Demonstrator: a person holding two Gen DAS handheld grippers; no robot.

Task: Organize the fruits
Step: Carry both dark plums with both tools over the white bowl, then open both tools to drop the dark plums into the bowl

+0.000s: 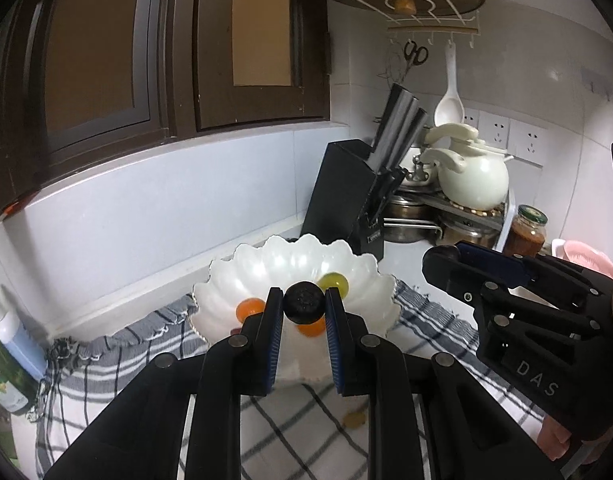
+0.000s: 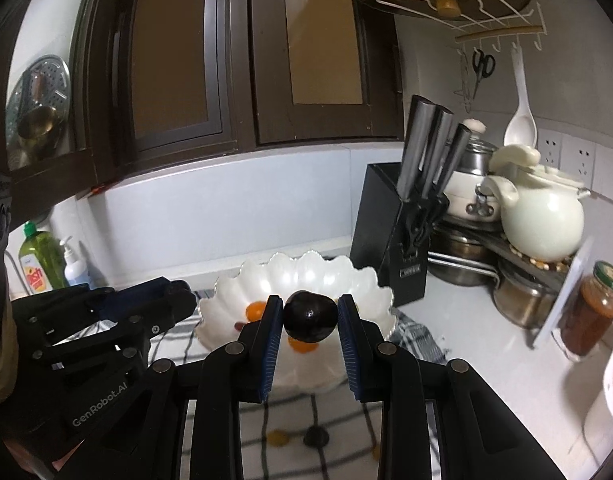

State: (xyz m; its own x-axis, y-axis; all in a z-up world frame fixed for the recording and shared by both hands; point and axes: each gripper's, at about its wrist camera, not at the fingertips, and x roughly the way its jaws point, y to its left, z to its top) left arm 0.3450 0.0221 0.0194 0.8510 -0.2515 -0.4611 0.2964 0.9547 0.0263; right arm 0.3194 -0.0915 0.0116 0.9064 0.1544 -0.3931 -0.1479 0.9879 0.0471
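A white scalloped bowl [image 1: 346, 264] [image 2: 370, 280] stands on a checked cloth and holds two orange fruits [image 1: 248, 307] [image 2: 255, 310] and a yellow-green one [image 1: 333, 282]. My left gripper [image 1: 304, 305] is shut on a small dark round fruit [image 1: 304, 303], held just in front of the bowl. My right gripper [image 2: 309, 316] is shut on a larger dark glossy fruit [image 2: 309, 317], also held before the bowl. Each gripper shows beside the other: the right [image 1: 450, 266], the left [image 2: 178, 292].
Small loose fruits lie on the checked cloth [image 1: 290, 420] near me: a yellow one [image 1: 354, 419] [image 2: 277, 437] and a dark one [image 2: 316, 436]. A black knife block [image 1: 346, 196], stacked pots, a white kettle [image 1: 474, 176] and a sauce jar [image 2: 590, 312] stand behind right. Soap bottles [image 2: 42, 260] stand left.
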